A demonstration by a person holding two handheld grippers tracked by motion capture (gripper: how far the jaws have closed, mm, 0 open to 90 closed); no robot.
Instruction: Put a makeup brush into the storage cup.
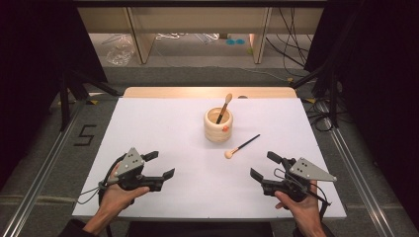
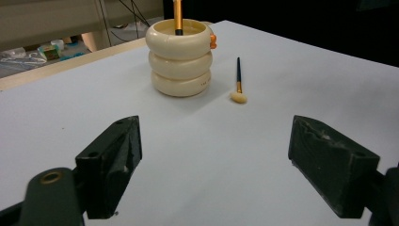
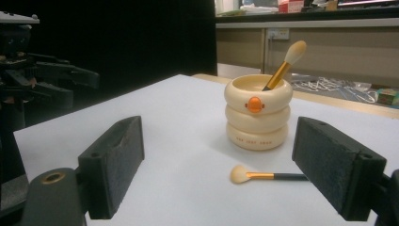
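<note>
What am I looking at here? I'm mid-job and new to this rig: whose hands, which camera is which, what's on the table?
A person holds hand-held tongs in each hand: left tongs, right tongs. The high view looks down from above; the other two pictures come from cameras riding on each tool, looking along its black jaws. On the white table stands a cream ringed holder with one brush in it. A second brush lies flat beside the holder. Both tongs are open and hold nothing.

Upright brush (image 2: 178,16) in the cream holder (image 2: 179,56): head cut off by top edge.
</note>
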